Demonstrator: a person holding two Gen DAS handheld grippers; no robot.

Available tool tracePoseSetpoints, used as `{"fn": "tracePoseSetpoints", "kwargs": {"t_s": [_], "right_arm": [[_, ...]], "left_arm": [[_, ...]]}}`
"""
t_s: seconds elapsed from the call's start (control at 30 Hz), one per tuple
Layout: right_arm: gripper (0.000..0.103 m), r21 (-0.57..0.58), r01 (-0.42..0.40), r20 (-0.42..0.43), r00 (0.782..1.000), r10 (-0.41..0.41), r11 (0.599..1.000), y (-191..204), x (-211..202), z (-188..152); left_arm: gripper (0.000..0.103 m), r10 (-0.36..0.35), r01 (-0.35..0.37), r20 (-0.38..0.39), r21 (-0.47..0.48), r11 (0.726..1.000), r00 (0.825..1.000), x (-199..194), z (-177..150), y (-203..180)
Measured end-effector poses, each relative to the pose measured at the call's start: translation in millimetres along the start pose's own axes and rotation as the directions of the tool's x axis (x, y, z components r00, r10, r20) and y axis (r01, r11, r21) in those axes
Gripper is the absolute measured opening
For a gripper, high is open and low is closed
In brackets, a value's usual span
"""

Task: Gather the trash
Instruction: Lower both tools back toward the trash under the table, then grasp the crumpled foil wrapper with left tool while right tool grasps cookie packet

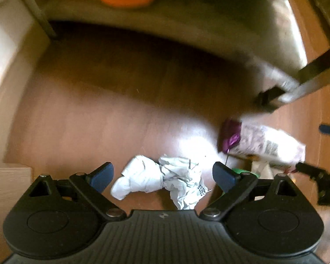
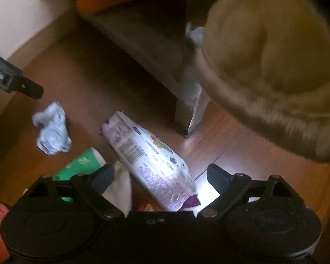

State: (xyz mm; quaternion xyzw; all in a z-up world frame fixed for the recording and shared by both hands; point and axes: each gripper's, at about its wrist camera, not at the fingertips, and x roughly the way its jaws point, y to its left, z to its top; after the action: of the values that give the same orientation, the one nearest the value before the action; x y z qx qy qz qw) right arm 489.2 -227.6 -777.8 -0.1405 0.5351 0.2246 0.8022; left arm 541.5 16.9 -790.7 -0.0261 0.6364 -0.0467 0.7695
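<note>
Approach step: left gripper [image 1: 162, 177] is held wide, empty, over crumpled paper [image 1: 162, 181]; right gripper [image 2: 159, 179] is likewise spread, nothing gripped, straddling snack wrapper [image 2: 151, 160]. Next, prob.: pads are lowered to floor level & closed.

Floor inventory was: one crumpled white paper [image 1: 162, 181], one printed white-and-purple packet [image 2: 151, 165], one green package [image 2: 81, 165], one white sheet [image 2: 121, 187].

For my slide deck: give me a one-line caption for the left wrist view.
Open left claw above crumpled paper on a wooden floor, a printed wrapper lying to the right.
</note>
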Motion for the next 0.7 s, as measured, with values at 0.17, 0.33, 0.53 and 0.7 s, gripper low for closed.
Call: {"fn": "tracePoseSetpoints", "kwargs": {"t_s": [0.17,0.33,0.53,0.7], "right_arm": [[0.091,-0.080,0.003,0.013,1.000,-0.002,0.997,5,19,7],[0.091,-0.172,0.046,0.031,0.999,-0.041,0.984,14,28,8],[0.087,-0.132,0.060,-0.025,0.998,-0.064,0.989,12,54,-3],[0.080,0.010,0.028,-0.075,0.997,-0.027,1.000,-5,64,-3]], "left_arm": [[0.097,-0.016,0.024,-0.071,0.100,0.995,0.997,36,-15,-7],[0.097,0.040,-0.024,-0.092,0.164,0.986,0.995,52,-33,-11],[0.096,0.002,0.006,-0.083,0.091,0.996,0.997,58,-34,-1],[0.084,-0.014,0.017,-0.105,0.032,0.999,0.994,61,-28,7]]}}
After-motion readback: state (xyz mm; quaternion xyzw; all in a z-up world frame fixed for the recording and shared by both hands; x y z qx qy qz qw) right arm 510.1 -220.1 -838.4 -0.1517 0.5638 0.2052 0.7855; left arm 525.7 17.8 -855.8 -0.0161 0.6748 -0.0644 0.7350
